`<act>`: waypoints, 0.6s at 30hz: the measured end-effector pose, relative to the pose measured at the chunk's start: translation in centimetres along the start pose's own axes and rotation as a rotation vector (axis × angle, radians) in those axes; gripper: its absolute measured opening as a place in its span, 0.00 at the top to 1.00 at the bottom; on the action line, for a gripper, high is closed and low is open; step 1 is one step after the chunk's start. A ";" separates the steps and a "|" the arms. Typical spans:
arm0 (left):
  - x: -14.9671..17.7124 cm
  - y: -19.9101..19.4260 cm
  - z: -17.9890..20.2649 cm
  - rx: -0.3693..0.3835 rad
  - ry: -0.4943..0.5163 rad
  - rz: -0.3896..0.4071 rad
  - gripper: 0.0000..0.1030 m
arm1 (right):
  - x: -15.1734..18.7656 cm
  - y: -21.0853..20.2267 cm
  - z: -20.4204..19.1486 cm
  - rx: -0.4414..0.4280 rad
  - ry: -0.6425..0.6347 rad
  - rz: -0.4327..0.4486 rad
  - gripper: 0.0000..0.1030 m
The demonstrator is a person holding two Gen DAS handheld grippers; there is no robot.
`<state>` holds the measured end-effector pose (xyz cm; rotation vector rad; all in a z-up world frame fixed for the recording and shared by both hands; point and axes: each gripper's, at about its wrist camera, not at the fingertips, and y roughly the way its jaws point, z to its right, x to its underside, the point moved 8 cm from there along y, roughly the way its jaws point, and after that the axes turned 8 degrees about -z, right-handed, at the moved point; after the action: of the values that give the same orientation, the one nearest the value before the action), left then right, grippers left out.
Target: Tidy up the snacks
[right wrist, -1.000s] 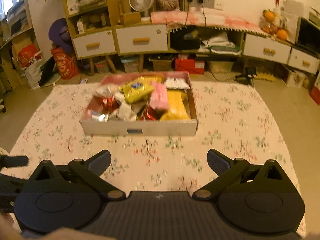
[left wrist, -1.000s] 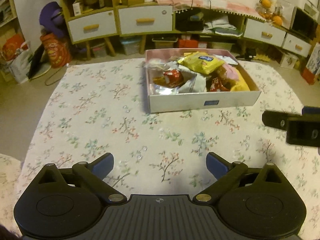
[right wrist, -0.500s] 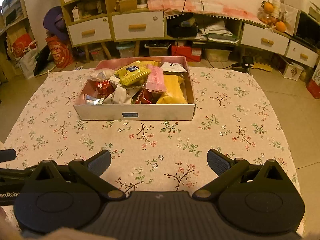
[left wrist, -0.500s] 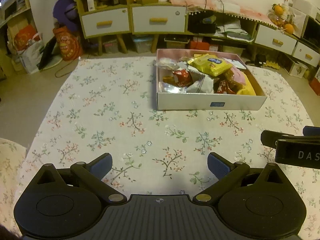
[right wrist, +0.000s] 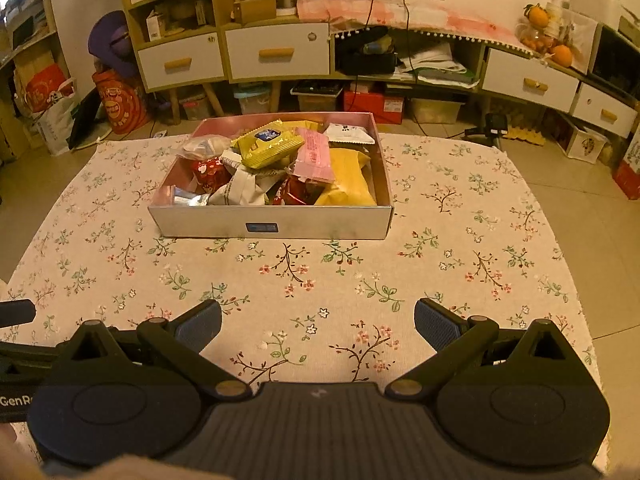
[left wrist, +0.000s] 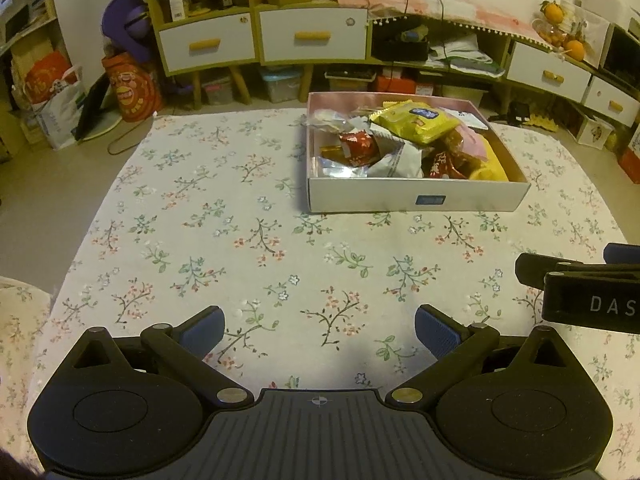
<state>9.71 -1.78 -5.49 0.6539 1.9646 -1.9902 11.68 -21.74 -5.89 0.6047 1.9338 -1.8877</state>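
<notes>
A shallow white box (left wrist: pixel 416 199) (right wrist: pixel 272 222) stands on the floral tablecloth, far side of the table. It holds several snack packets: a yellow packet with a blue label (left wrist: pixel 416 122) (right wrist: pixel 269 144), a pink packet (right wrist: pixel 314 156), a red packet (left wrist: pixel 358 148), a large yellow bag (right wrist: pixel 348 178). My left gripper (left wrist: pixel 318 330) is open and empty, low over the cloth, near the front edge. My right gripper (right wrist: pixel 318 324) is open and empty, also well short of the box. The right gripper's body (left wrist: pixel 580 288) shows at the right edge of the left wrist view.
The floral tablecloth (left wrist: pixel 240 240) (right wrist: pixel 460 264) covers the table between grippers and box. Behind the table stand cabinets with white drawers (right wrist: pixel 276 54), bags on the floor at left (left wrist: pixel 132 88) and storage bins below the shelves.
Both grippers have pulled back and risen a little from the box, so it looks farther away. Both stay open and empty.
</notes>
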 end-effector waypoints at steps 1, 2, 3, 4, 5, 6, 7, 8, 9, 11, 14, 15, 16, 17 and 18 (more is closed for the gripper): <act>0.0 0.0 0.0 0.001 0.000 -0.001 0.01 | 0.0 0.0 0.0 0.000 0.000 -0.001 0.00; 0.0 0.0 0.0 0.003 -0.001 -0.003 0.01 | 0.0 0.0 0.0 0.001 0.000 -0.002 0.00; 0.0 0.1 0.1 0.005 -0.001 -0.005 0.01 | 0.0 0.0 0.0 0.002 0.000 -0.003 0.00; 0.0 0.1 0.1 0.006 0.000 -0.006 0.01 | 0.0 0.1 0.1 0.002 0.000 -0.003 0.00; 0.0 0.1 0.1 0.006 0.001 -0.007 0.01 | 0.0 0.0 0.0 0.001 -0.001 -0.003 0.00; 0.0 0.1 0.1 0.005 0.002 -0.007 0.01 | 0.0 0.1 0.0 0.000 -0.002 -0.003 0.00; 0.0 0.1 0.1 0.004 0.003 -0.006 0.01 | 0.0 0.1 0.0 -0.001 -0.004 -0.002 0.00; 0.0 0.2 0.1 0.004 0.004 -0.007 0.01 | 0.0 0.1 0.0 0.000 -0.005 -0.002 0.00; 0.0 0.2 0.2 0.004 0.004 -0.008 0.01 | 0.0 0.1 0.0 0.001 -0.006 -0.003 0.00; 0.1 0.3 0.1 0.004 0.004 -0.011 0.01 | 0.0 0.2 -0.1 0.004 -0.007 -0.005 0.00; 0.1 0.3 0.1 0.003 0.004 -0.013 0.01 | 0.1 0.2 -0.1 0.003 -0.009 -0.008 0.00; 0.1 0.3 0.1 0.003 0.004 -0.012 0.01 | 0.1 0.2 -0.2 0.003 -0.010 -0.008 0.00; 0.1 0.3 0.1 0.003 0.003 -0.012 0.01 | 0.1 0.2 -0.2 0.004 -0.012 -0.008 0.00; 0.1 0.3 0.1 0.004 0.004 -0.013 0.01 | 0.1 0.2 -0.2 0.004 -0.014 -0.008 0.00; 0.1 0.3 0.1 0.003 0.004 -0.013 0.01 | 0.1 0.2 -0.2 0.005 -0.014 -0.009 0.00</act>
<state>9.73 -1.88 -5.81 0.6482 1.9734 -2.0018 11.72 -21.54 -6.12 0.5835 1.9269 -1.8973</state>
